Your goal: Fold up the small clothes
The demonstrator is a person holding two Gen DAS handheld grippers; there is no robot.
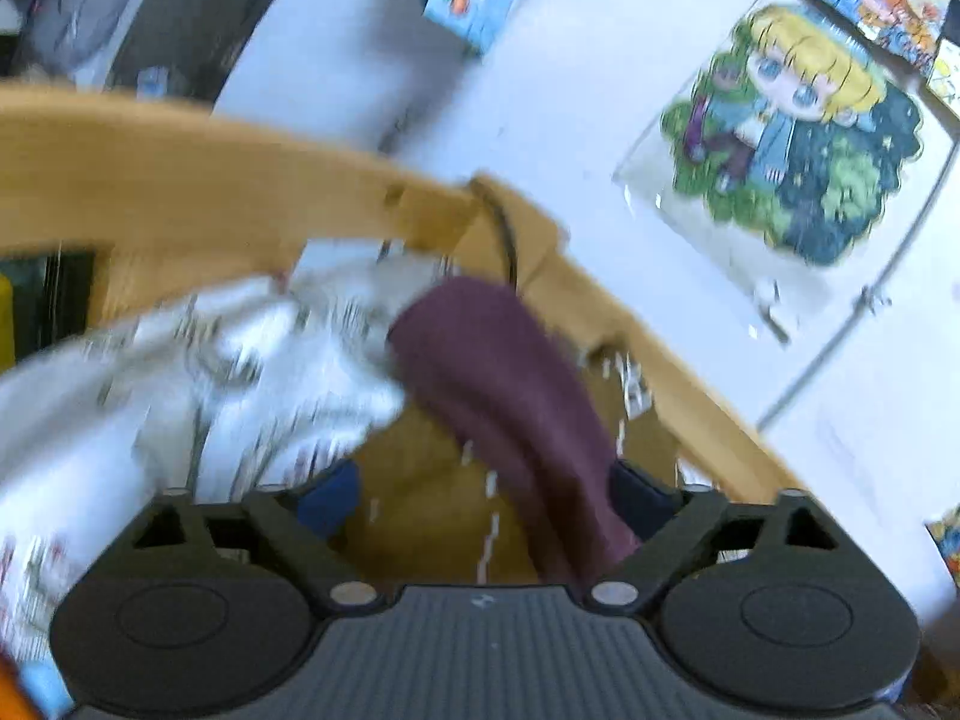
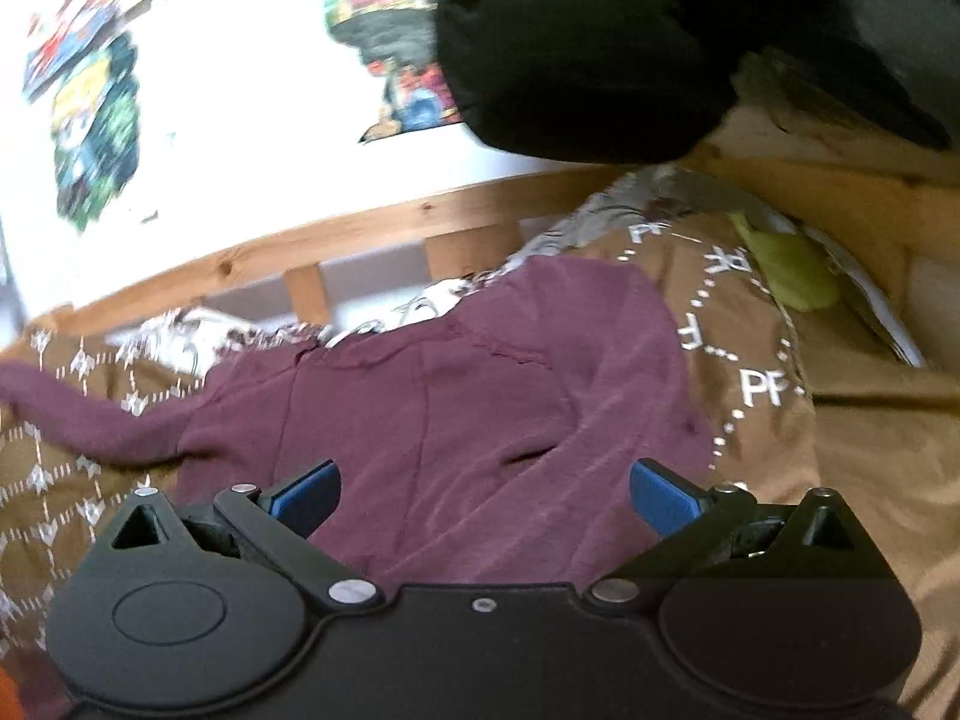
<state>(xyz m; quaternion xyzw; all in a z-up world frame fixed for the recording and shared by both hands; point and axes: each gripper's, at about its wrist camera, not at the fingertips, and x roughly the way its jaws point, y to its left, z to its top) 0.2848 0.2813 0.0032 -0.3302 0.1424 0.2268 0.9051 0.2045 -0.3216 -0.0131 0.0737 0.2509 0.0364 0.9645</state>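
Maroon top (image 2: 456, 396) lies between spread right tongs (image 2: 483, 495).

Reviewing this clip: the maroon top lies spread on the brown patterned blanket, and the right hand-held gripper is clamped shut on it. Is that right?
Not quite. The right hand-held gripper is open, its blue pads spread wide apart above the cloth, as the right wrist view shows. The rest holds: the maroon top lies spread on the brown patterned blanket.
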